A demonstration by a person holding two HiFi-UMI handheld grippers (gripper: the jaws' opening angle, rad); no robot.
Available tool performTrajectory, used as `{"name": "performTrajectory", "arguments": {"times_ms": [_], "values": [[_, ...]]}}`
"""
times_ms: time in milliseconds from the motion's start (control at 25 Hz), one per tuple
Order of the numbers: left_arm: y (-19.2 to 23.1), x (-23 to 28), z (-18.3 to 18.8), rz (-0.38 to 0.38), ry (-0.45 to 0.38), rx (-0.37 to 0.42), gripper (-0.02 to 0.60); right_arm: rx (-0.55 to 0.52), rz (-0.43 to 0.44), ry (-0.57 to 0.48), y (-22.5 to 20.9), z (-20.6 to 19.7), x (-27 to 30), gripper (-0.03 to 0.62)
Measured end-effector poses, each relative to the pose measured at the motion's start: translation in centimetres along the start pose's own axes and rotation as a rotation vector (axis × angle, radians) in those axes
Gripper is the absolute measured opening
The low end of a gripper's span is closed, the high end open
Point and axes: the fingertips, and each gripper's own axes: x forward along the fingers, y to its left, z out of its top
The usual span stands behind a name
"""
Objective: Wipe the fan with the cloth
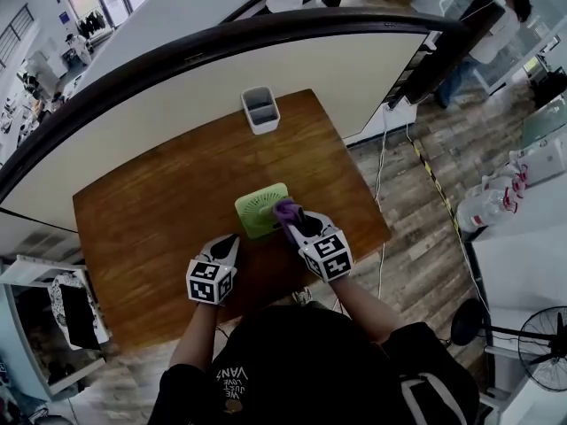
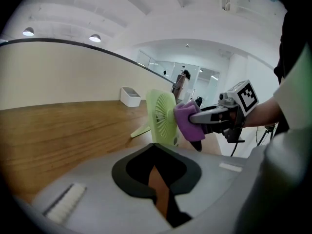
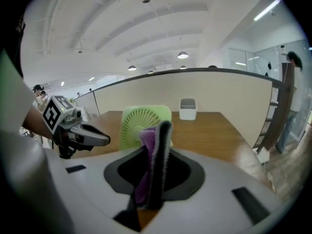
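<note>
Right tool (image 1: 297,221) is clamped on a purple cloth (image 1: 283,208), a wad of which bulges past the jaw tips so that soft fabric, not hard plastic, meets the fan (image 1: 260,209). The small green fan stands upright on the wooden tabletop (image 1: 159,211), near the front edge and close to the person, with its round grille facing the right tool. The cloth touches the grille on the side nearer that tool. From the left gripper view the fan is seen edge-on, its stand leg reaching away behind it and the cloth pressed flat against its front face, which suggests the wiping is under way rather than about to start. Left tool (image 1: 225,243) sits low just beside the fan on the person's left, jaws together and holding nothing. It does not touch the fan, and it seems parked there to stay clear of the wiping, or to be ready to steady the light fan if it slides. A white bin (image 1: 260,110) stands well apart at the far edge of the tabletop and plays no part. A likely risk is that pushing on the grille tips or shifts the fan backward, since nothing braces it.
</note>
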Motion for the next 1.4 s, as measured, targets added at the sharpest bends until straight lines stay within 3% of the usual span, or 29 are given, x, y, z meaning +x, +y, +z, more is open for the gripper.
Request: {"name": "performTrajectory", "arguments": {"times_ms": [400,680,960,1120,1400], "values": [[-0.7,0.0,0.0,0.004,0.0,-0.021,0.012,0.081,-0.093,0.0,-2.7,-0.5,-1.2,0.093],[-1.0,-1.8,-0.4,0.03,-0.029,-0.062,0.012,0.01,0.08,-0.037,5.0,-0.2,-0.5,0.092],[-1.1,-3.8,-1.3,0.065,-0.046,-0.087,0.012,-0.098,0.234,0.067,10.3,-2.2,2.8,0.092],[-1.1,-4.5,-1.7,0.081,-0.049,-0.099,0.012,-0.1,0.247,0.096,10.4,-2.9,4.1,0.092],[-0.9,-4.4,-1.9,0.082,-0.044,-0.109,0.012,-0.073,0.19,0.1,7.5,-3.4,3.4,0.092]]}}
